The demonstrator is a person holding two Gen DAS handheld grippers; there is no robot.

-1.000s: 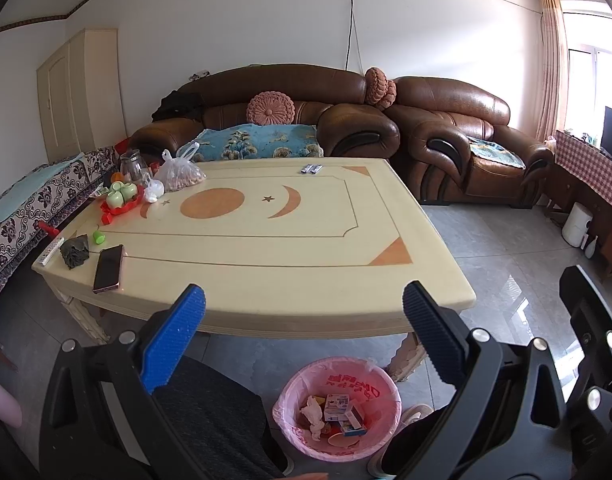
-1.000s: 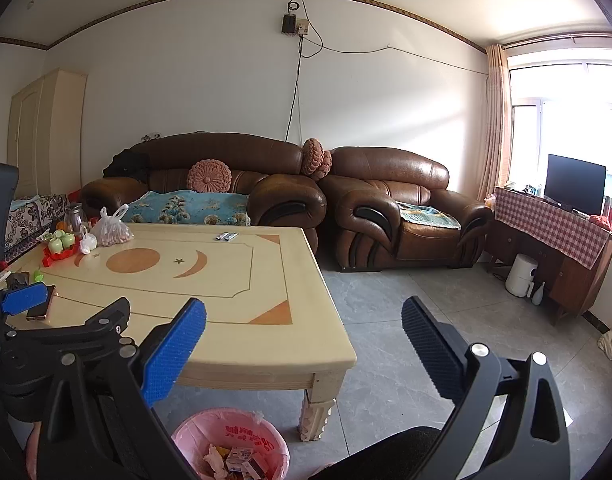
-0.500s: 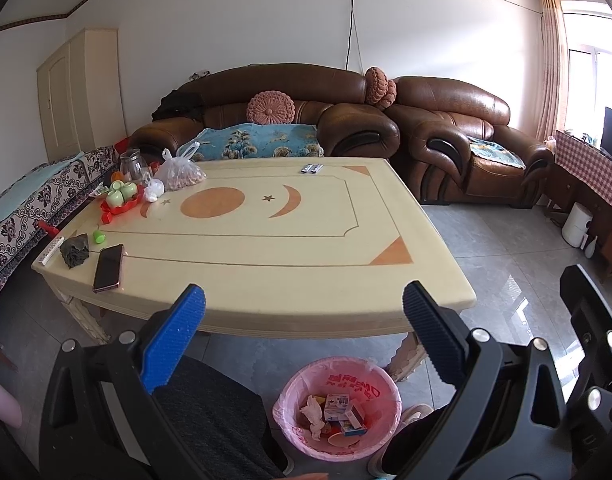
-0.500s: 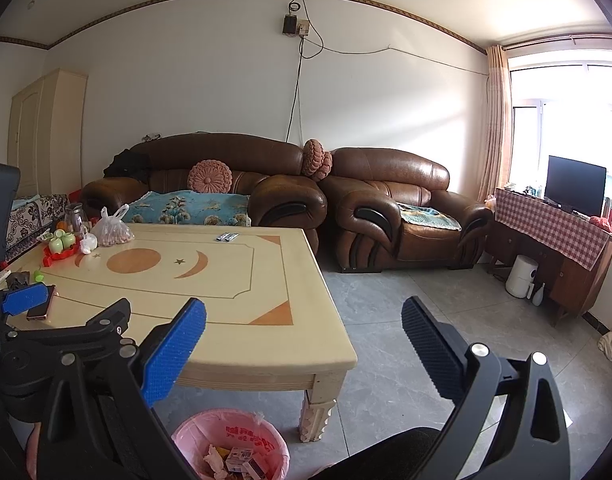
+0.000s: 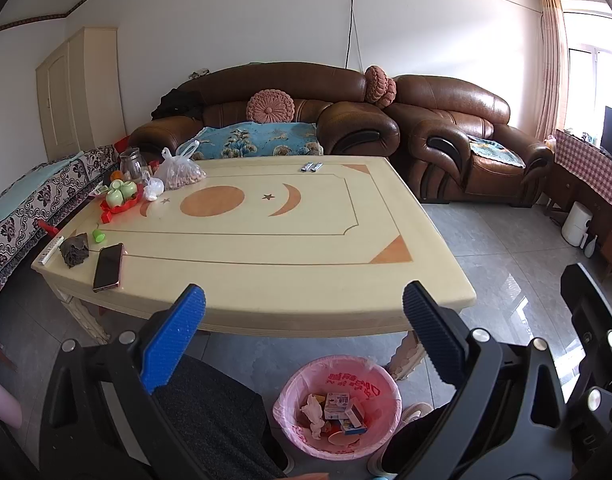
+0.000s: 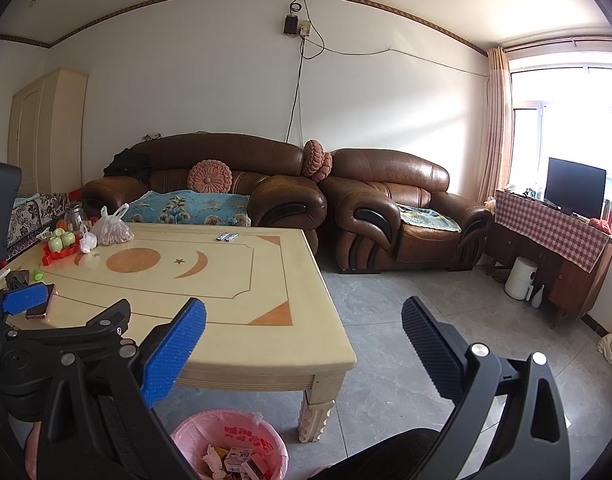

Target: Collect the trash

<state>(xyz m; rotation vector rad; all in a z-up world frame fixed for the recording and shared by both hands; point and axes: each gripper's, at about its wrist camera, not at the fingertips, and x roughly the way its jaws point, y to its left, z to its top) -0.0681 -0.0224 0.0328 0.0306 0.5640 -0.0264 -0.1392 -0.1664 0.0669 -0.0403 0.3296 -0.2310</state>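
Observation:
A pink-lined trash bin (image 5: pixel 338 408) stands on the floor by the table's near edge; it holds small boxes and crumpled tissue. It also shows in the right wrist view (image 6: pixel 230 444). My left gripper (image 5: pixel 302 340) is open and empty, held above the bin, in front of the table (image 5: pixel 266 248). My right gripper (image 6: pixel 302 344) is open and empty, to the right of the left one. On the table lie two small wrappers (image 5: pixel 312 167), a dark crumpled wad (image 5: pixel 75 250) and a green cap (image 5: pixel 98 235).
A phone (image 5: pixel 108 266), a remote (image 5: pixel 50 250), a red tray with green cups (image 5: pixel 120 198), a glass jar (image 5: pixel 130 164) and a plastic bag of nuts (image 5: pixel 180 174) sit at the table's left. Brown sofas (image 5: pixel 346 120) stand behind. A cabinet with a TV (image 6: pixel 574 188) is at right.

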